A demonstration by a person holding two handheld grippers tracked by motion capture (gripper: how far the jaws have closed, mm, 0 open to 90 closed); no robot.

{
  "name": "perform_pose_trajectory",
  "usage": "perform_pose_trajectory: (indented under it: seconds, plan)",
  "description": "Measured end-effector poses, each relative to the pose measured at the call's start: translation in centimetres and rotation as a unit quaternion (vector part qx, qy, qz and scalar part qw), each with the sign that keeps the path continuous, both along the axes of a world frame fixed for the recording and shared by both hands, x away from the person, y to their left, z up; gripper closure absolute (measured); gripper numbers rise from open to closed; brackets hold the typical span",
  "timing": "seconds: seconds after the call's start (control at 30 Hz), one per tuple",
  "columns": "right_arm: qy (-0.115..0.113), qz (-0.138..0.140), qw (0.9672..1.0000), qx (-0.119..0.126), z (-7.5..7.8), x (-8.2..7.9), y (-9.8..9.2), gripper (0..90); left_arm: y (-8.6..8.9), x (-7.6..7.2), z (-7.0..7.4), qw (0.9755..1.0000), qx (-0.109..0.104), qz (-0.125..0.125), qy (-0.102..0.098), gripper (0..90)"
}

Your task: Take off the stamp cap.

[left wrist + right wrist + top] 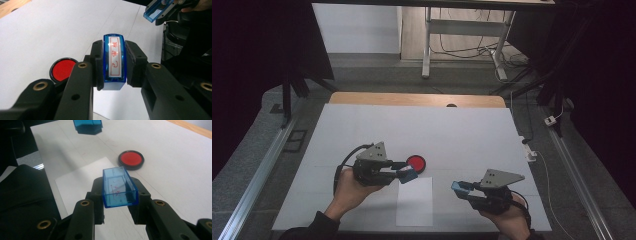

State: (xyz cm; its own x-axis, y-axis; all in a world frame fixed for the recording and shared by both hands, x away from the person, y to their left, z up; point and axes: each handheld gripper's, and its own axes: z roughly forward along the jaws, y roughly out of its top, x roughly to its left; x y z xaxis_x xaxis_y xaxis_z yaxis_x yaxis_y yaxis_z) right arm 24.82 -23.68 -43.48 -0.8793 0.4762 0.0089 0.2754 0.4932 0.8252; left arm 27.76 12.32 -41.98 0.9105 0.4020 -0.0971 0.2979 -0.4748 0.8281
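Near front edge of white worktop (362,125): left gripper (404,172) clamped on blue stamp (114,62), beside red ink pad (416,162). Right gripper (460,187) clamped on clear blue cap (119,187), held apart. Next: press stamp face squarely on pad, then flat onto paper sheet (414,202); keep cap clear.

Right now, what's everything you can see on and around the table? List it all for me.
stamp: 1, blue with red characters on its white face, clamped in the left gripper, above the table
cap: 1, clear blue, hollow, clamped in the right gripper, off the stamp
ink pad: 1, red in a black round case, open, on the table beside the left gripper
paper: 1, white sheet, near edge of the table, between the grippers
table: 1, white cover, wooden far edge
desk frame: 1, white, on the floor beyond the table
left gripper: 1, black, shut on the stamp
right gripper: 1, black, shut on the cap
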Motion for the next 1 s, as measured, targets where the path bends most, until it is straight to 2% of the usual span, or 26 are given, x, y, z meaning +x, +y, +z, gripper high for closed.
perform_pose_trajectory:
  seconds: [0.27,0.5,0.73,1.0]
  plan:
    - [0.002,-0.039,0.9992,0.001,-0.2,-0.7,-2.4,69.4,0.0,0.0,0.0,1.0,0.0,0.001,0.001,70.3]
    - [0.009,-0.073,0.9973,0.004,-0.6,-1.4,-4.1,69.4,0.0,0.1,0.0,1.0,-0.002,0.003,0.002,70.4]
    - [0.029,-0.095,0.9949,0.015,-1.0,-1.8,-5.7,69.3,0.1,0.2,0.0,1.0,-0.004,0.004,0.003,70.4]
    - [0.052,-0.108,0.9927,0.01,-1.6,-2.0,-6.6,69.3,0.1,0.3,0.0,1.0,-0.003,0.005,0.004,70.4]
